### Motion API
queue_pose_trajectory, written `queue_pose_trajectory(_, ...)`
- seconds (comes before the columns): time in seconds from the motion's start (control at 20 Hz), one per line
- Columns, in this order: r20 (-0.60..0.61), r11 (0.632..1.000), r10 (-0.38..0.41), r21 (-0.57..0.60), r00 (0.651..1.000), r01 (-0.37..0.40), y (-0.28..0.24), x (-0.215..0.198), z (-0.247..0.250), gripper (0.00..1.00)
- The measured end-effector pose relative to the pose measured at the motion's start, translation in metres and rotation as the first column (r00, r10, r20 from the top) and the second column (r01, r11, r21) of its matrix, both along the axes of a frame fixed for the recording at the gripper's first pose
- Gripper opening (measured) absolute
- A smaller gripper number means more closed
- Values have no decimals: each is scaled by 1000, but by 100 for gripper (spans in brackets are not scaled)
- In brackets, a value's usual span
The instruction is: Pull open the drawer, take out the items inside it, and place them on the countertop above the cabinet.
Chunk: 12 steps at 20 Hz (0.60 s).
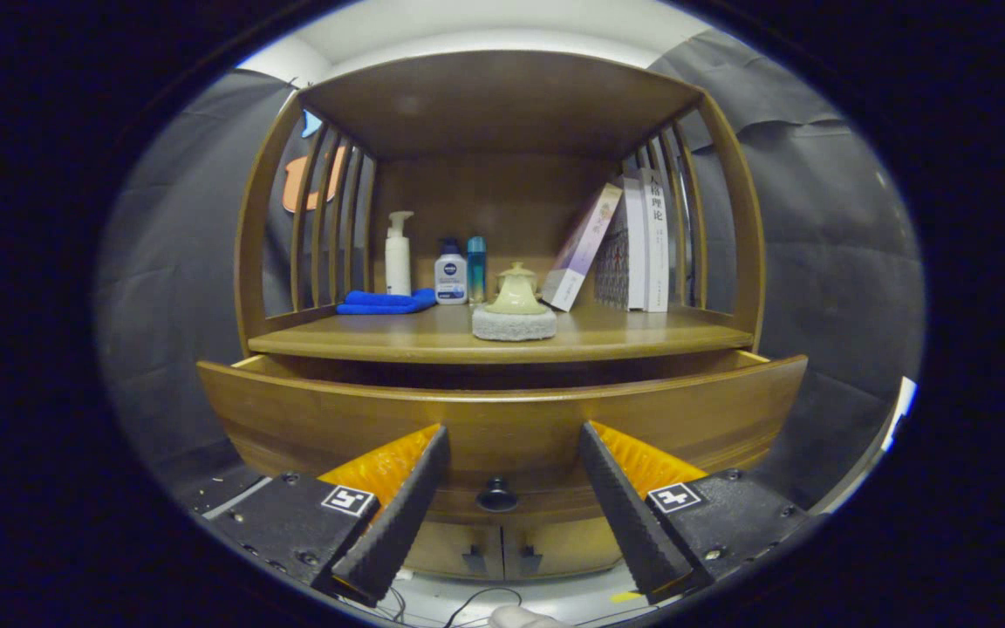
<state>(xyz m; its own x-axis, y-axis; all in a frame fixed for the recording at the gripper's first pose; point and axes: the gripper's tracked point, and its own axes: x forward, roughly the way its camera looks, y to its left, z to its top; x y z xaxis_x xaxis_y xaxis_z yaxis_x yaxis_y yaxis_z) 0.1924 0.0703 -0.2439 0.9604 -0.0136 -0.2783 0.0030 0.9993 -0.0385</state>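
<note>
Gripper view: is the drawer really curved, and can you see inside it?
Gripper view: the fisheye bows the drawer front; the interior behind it is in deep shadow under the countertop; the hand-held gripper is open, the knob between its fingers.

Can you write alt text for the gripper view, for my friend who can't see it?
The open gripper faces a wooden cabinet's drawer, pulled partly out, with its dark knob between the fingers, untouched. On the countertop above stand a folded blue cloth, three bottles, a small lidded pot on a grey pad, and leaning books.
</note>
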Motion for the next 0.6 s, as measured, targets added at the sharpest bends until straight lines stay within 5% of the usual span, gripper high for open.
queue_pose_trajectory(0.6,-8,1000,7,10,1000,-7,2,54,-5,99)
